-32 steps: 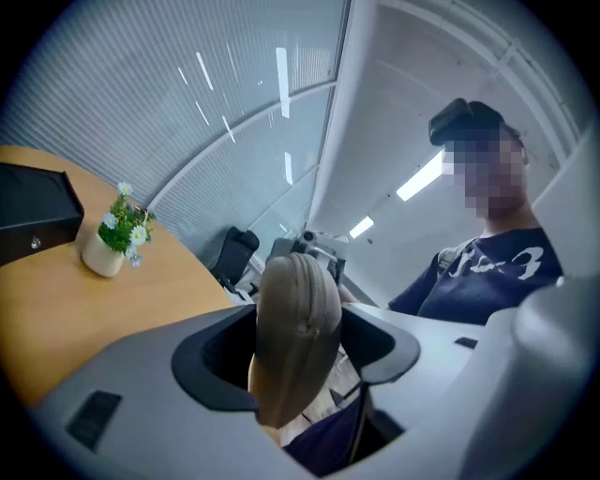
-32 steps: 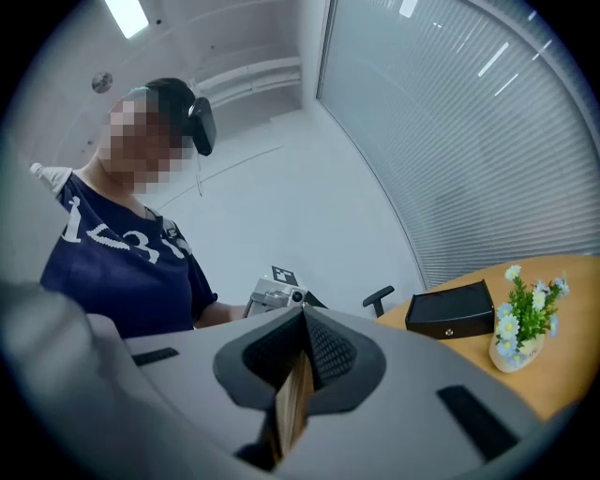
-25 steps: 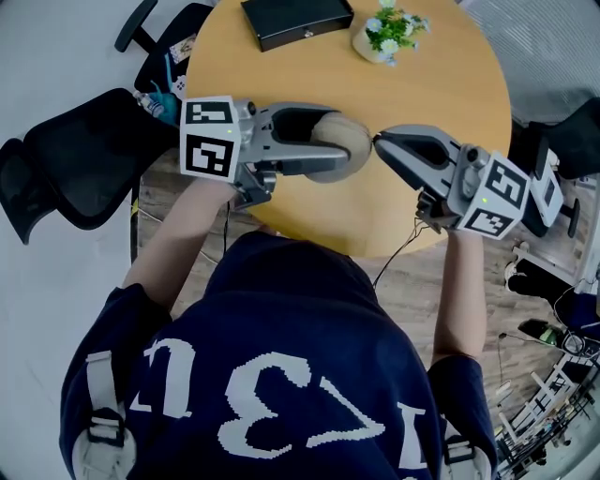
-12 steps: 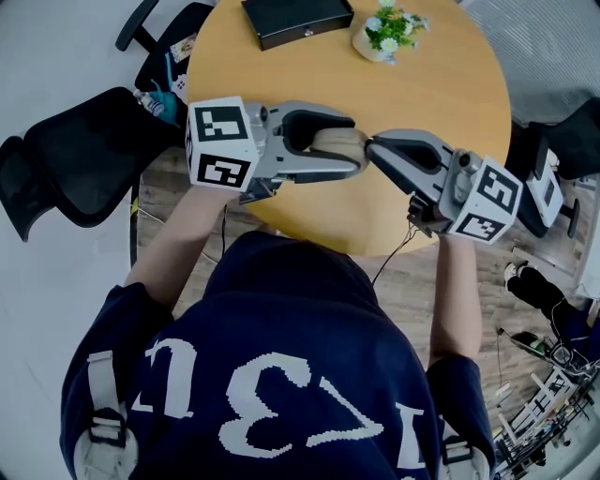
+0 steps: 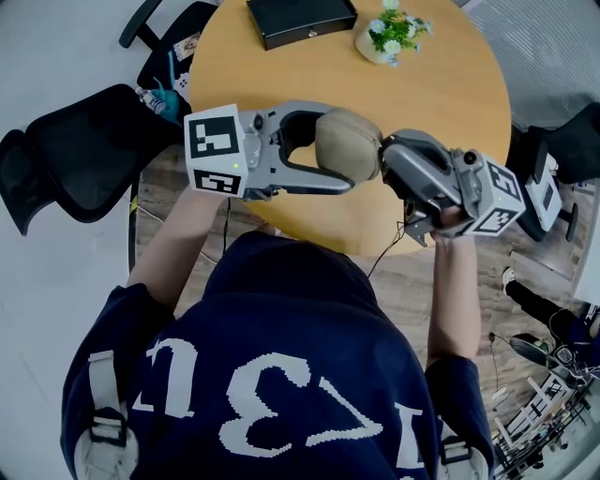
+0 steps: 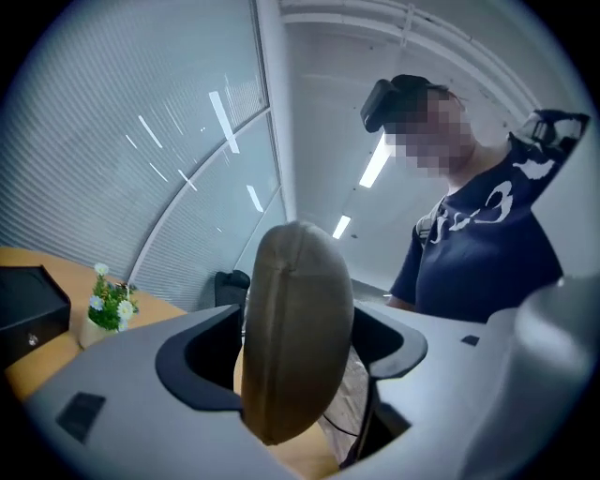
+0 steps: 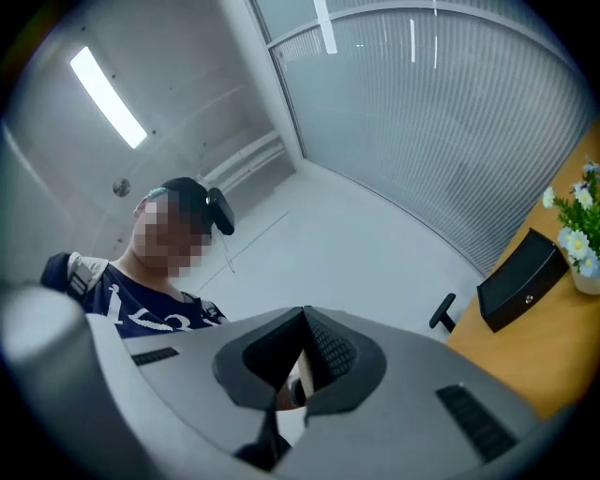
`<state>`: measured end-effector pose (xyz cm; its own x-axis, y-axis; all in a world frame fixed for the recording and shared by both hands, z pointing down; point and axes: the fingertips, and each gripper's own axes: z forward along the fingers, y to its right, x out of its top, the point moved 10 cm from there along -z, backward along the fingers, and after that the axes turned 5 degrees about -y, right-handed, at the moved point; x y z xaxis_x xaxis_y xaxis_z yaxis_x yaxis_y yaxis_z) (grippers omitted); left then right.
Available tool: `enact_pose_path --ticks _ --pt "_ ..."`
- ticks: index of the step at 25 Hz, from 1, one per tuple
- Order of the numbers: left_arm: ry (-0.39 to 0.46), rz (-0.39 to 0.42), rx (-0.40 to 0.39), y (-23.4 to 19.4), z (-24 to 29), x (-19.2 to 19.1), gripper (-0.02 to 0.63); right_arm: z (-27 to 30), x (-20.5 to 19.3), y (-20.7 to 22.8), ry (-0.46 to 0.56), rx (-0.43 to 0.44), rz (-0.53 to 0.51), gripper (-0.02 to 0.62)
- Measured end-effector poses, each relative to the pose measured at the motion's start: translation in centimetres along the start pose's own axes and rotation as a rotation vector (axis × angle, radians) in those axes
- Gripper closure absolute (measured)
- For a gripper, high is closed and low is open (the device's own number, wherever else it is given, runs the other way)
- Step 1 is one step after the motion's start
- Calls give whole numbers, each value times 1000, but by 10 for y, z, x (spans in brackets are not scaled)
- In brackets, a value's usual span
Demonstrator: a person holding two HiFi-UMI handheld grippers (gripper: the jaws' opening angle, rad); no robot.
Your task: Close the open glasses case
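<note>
A tan fabric glasses case hangs above the round wooden table, with my left gripper shut on it. Its jaws have just been opening, with the case still between them. In the left gripper view the case stands on edge between the two jaws of my left gripper, its lid seam facing the camera and the two halves together. My right gripper is shut, and its tip rests against the case's right end. In the right gripper view my right gripper has its pads together.
A black box and a small pot of flowers sit at the table's far side. A black office chair stands to the left of the table. The person's torso fills the lower part of the head view.
The left gripper has rolled, so the case now shows its broad domed side instead of a thin edge. Both grippers have risen a little, and the right tip has pushed in against the case.
</note>
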<state>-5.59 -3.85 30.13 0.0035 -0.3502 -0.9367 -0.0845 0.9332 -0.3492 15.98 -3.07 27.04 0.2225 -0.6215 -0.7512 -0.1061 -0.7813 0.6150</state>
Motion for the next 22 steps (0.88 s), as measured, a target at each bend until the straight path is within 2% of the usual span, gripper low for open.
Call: enact_pose_path --ticks 4,9,11,13,18,22 --pt "-38 9 -38 6 10 1 262 6 0 -3 -11 56 14 572" --pt "-5 20 -48 5 12 6 262 1 -1 -6 80 67 20 572" --pt "-24 -2 -65 5 9 7 262 3 -1 -7 87 56 8 572" --pt "-77 -34 -84 6 6 7 264 5 -1 -12 45 4 -48 572" --pt "-305 -111 -84 4 6 3 271 5 2 -24 -187 -204 -241 573" --pt "-471 -141 -127 7 21 -8 293 9 -2 -22 -272 -244 -254 572"
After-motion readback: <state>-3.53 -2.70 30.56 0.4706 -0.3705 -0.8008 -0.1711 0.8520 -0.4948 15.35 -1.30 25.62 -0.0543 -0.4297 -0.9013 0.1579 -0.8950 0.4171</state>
